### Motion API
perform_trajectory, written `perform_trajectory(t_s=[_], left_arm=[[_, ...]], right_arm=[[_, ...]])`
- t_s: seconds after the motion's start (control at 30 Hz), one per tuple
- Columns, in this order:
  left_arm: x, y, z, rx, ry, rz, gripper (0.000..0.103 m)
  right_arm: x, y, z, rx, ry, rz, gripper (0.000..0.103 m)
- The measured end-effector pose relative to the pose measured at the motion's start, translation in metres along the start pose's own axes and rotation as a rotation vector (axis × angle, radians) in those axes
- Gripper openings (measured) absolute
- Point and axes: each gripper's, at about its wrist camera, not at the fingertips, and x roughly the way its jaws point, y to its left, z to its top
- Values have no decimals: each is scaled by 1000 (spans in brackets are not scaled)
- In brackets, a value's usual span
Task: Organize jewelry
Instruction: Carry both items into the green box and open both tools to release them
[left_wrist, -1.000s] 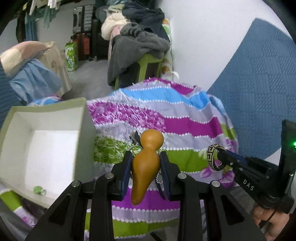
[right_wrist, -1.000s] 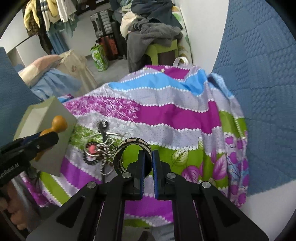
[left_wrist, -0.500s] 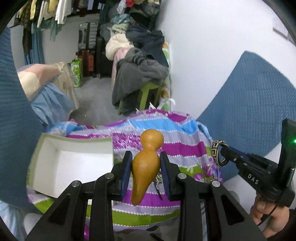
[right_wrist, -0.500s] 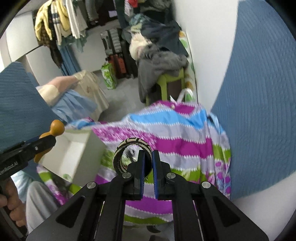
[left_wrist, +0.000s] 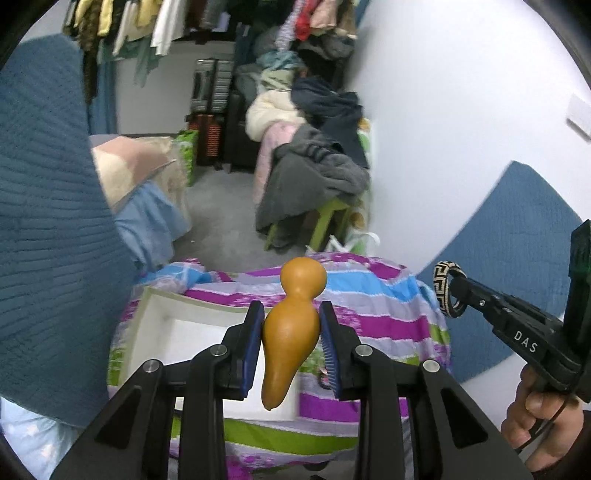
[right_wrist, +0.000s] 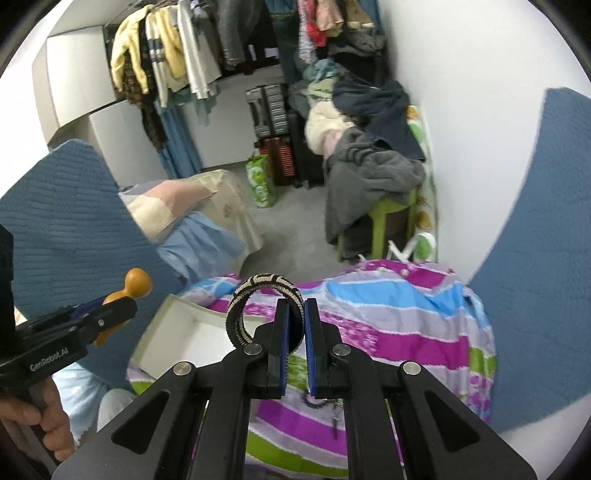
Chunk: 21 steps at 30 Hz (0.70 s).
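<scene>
Hovering above the white box (left_wrist: 155, 325) — left gripper (left_wrist: 291, 332) clamping a gourd pendant (left_wrist: 290, 328), "DAS"-marked right gripper (right_wrist: 293, 325) pinching a woven bangle (right_wrist: 258, 291).

Striped purple, blue and green cloth (right_wrist: 406, 332) is covering the counter. Gray clothes (left_wrist: 314, 184) are piling over a green stool (right_wrist: 380, 221) by the white wall (left_wrist: 461, 129). Dark suitcases (right_wrist: 271, 110) are standing at the back, a green patterned bag (right_wrist: 260, 181) sitting on the gray floor (left_wrist: 218, 221) beside them. Jackets (right_wrist: 162, 55) are hanging on a rail. Blue quilted fabric (left_wrist: 40, 221) is filling the left side, a pillow (right_wrist: 166, 203) lying past it.
</scene>
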Motion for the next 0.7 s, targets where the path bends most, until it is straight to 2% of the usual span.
perform_trajectory(t_s=[0.2, 0.33, 0.7], left_arm=[[12, 44, -2, -47, 31, 39, 30], [30, 73, -11, -81, 78, 49, 30], [96, 127, -50, -141, 232, 46, 30]], right_arm=[[42, 33, 1, -31, 63, 57, 6], [71, 51, -7, -51, 118, 78, 6], [151, 80, -55, -104, 323, 93, 6]])
